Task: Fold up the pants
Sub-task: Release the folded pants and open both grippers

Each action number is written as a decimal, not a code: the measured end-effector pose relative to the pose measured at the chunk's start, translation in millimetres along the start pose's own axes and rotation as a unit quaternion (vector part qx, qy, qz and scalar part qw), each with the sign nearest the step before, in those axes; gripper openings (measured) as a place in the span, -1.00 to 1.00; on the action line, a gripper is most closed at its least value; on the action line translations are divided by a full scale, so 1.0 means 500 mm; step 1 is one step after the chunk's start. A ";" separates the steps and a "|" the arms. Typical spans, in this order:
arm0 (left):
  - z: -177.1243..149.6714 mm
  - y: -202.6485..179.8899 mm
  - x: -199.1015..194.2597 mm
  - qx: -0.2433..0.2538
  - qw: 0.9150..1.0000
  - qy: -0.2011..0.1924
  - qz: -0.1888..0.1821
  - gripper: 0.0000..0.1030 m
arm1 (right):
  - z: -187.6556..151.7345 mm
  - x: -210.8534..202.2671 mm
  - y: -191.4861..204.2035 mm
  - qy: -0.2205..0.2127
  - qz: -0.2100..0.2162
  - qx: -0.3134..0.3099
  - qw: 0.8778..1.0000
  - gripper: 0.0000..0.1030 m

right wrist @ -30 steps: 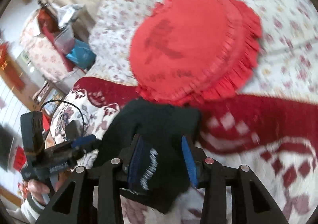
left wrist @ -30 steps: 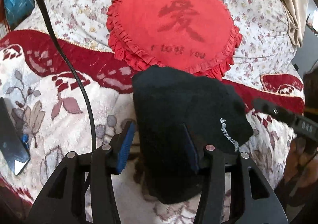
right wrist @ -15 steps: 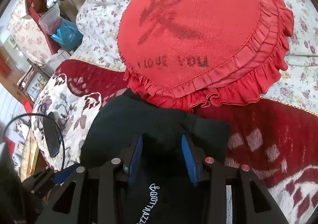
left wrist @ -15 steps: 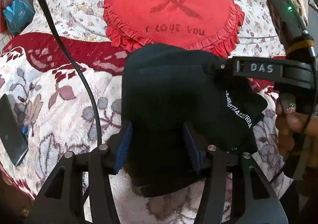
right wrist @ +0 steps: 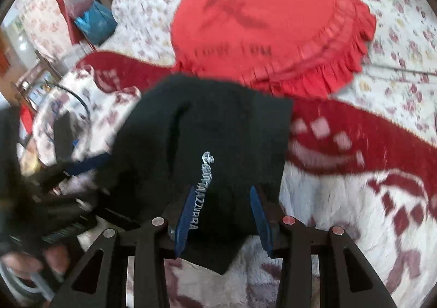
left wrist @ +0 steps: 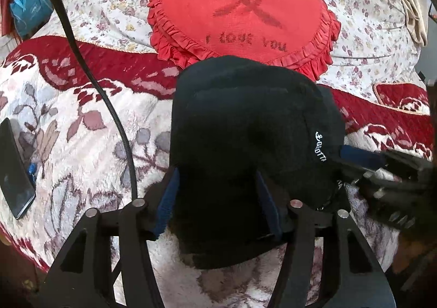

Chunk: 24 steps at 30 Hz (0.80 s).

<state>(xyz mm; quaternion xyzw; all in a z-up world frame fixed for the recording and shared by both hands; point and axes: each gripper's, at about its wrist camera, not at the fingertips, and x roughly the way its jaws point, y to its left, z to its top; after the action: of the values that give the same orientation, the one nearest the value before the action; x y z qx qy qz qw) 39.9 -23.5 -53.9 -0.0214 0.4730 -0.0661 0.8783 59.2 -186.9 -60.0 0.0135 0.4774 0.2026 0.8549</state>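
The black pants lie folded into a thick bundle on the fleece blanket, white lettering on the right side. My left gripper straddles the bundle's near edge. Its jaws are opening: the left pad stands just off the cloth, which still lies between the pads. At the bundle's right edge is my right gripper. In the blurred right wrist view this gripper is shut on a fold of the pants, with cloth hanging below the pads. The left gripper shows there at the left.
A red heart-shaped frilled cushion lies just behind the pants on a floral quilt. A dark phone rests on the blanket at the left, and a black cable runs across it. A blue bag and clutter stand beside the bed.
The left jaws have spread wider around the bundle. The right gripper, over the pants half a second ago, has dropped to their right edge, still gripping the cloth.
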 end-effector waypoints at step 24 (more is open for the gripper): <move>-0.025 0.022 -0.126 -0.021 0.998 -0.049 0.020 0.14 | 0.008 -0.131 0.073 -0.062 0.008 -0.008 0.998 0.00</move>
<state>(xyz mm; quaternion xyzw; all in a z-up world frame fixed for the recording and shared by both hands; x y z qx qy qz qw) -3.5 -3.7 -9.8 -0.0334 0.4313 -0.0373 0.9008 19.8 -176.2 3.1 0.0225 0.4216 0.2119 0.8814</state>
